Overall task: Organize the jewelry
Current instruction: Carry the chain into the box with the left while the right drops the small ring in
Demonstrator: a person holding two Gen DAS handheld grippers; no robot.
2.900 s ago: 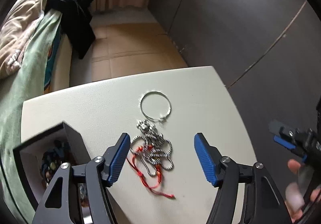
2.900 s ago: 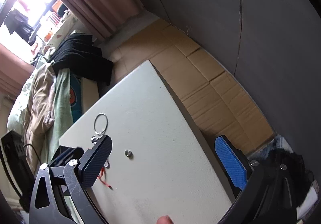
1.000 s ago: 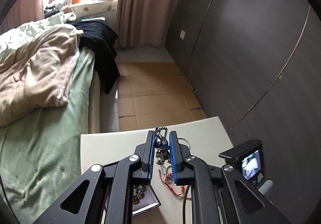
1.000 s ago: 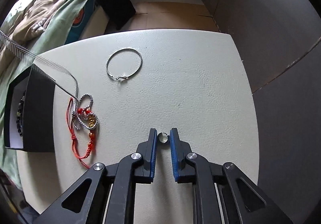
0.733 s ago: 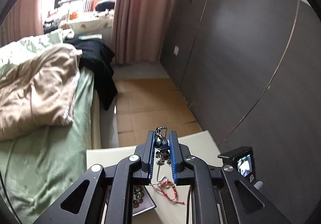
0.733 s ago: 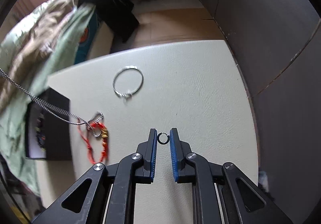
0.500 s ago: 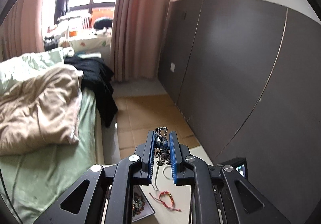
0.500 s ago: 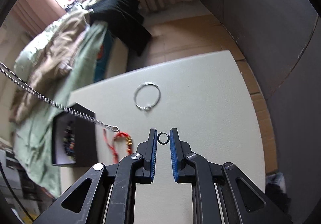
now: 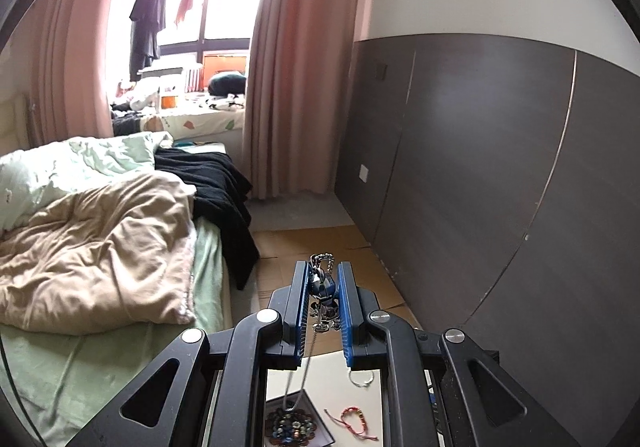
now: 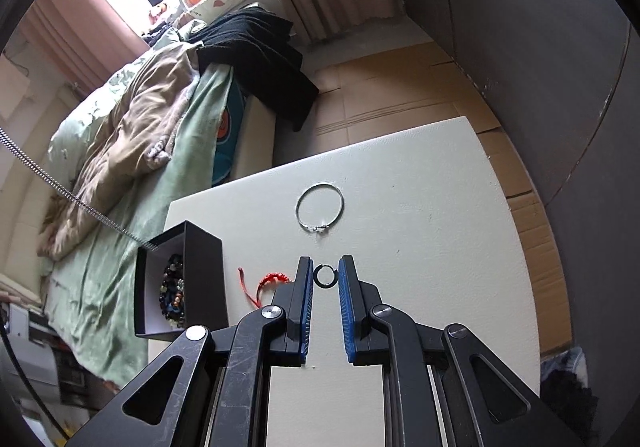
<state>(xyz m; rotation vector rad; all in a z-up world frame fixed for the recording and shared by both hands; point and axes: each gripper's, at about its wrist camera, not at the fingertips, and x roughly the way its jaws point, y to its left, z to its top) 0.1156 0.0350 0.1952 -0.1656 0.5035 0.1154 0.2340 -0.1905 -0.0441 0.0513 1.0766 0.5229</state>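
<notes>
My left gripper point(image 9: 323, 279) is shut on a silver chain necklace point(image 9: 322, 287) and holds it high above the table. The chain hangs down into the open black jewelry box point(image 9: 316, 407), which holds a beaded bracelet point(image 9: 290, 427). The chain also shows in the right wrist view point(image 10: 72, 199), ending at the box point(image 10: 200, 279). My right gripper point(image 10: 325, 273) is shut on a small dark ring point(image 10: 325, 275), held above the white table point(image 10: 440, 247). A red cord bracelet point(image 10: 264, 283) and a silver bangle point(image 10: 320, 209) lie on the table.
A bed point(image 10: 132, 151) with beige and green bedding and black clothing stands left of the table. Cardboard point(image 10: 400, 87) covers the floor beyond it. A dark panelled wall point(image 10: 540, 47) runs along the right.
My left gripper has risen with the necklace, pulling its chain off the red bracelet and over the box. My right gripper has lifted the ring off the table.
</notes>
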